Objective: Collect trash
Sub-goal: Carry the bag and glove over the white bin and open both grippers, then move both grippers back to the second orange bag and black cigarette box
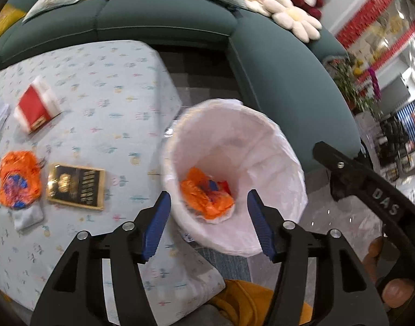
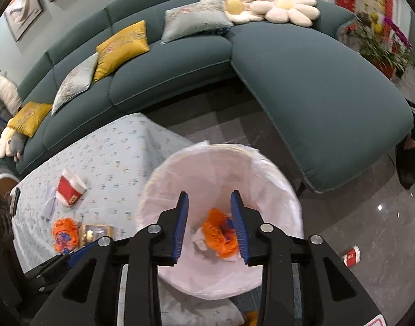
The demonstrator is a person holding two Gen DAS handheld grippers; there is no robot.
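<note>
White-lined bin [image 1: 261,163], orange wrapper [image 1: 207,198] inside

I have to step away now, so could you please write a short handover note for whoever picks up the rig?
Left gripper and right gripper: both open, empty, above the lined trash bin.
Done: one orange wrapper lies in the bin with some white paper.
Left on the table: another orange wrapper, a red-and-white carton, a black-and-gold packet.
Also a red cup on the floor.
</note>
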